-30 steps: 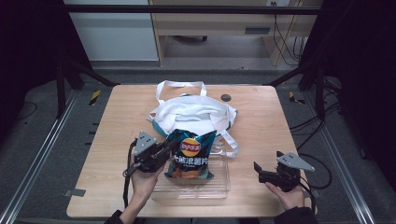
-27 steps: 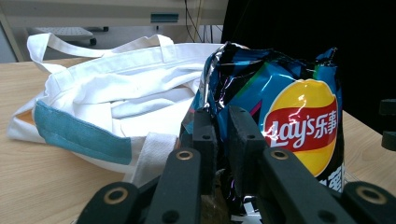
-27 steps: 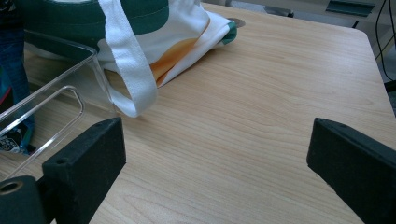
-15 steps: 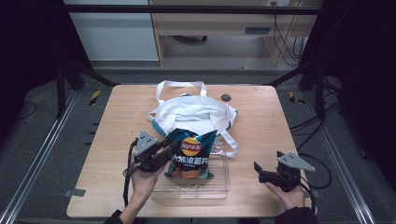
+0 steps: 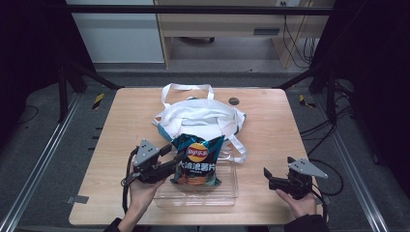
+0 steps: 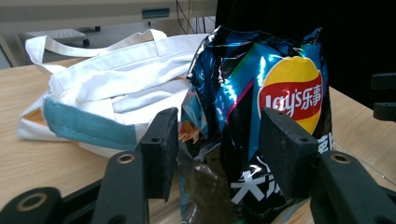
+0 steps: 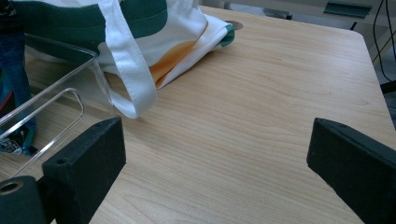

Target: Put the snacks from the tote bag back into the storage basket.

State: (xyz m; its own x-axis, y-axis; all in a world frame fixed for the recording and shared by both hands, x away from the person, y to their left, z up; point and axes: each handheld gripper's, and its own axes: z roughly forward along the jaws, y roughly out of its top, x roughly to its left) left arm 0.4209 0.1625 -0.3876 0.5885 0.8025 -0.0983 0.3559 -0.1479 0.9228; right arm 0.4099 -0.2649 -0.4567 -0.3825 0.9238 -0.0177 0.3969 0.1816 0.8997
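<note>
Both grippers sit near the front edge of the table (image 5: 121, 106). From the high view we note the left gripper (image 5: 175, 155) level beside the chip bag (image 5: 197, 159), its jaws at the bag's left edge; from this height we cannot tell whether they touch it. Its jaws have just been opening. The bag stands in a clear bin (image 5: 227, 193), leaning back toward the white tote (image 5: 203, 116); the bin's walls are hard to make out against the wood. The right gripper (image 5: 267, 178) rests well apart to the right, over bare table, nothing in it.

In the left gripper view, we record the jaws parted with the bag (image 6: 261, 116) between them. The left pad stands clear of the foil; the right pad overlaps the bag's printed face, and contact there cannot be judged. The bag's bottom is cut off by the frame. The tote (image 6: 107, 93) lies behind, left.

In the right gripper view, the jaws stand wide apart over empty wood. A bin corner (image 7: 70, 93) and a tote strap (image 7: 126, 70) enter at left; a sliver of the bag (image 7: 11, 60) is cropped.
</note>
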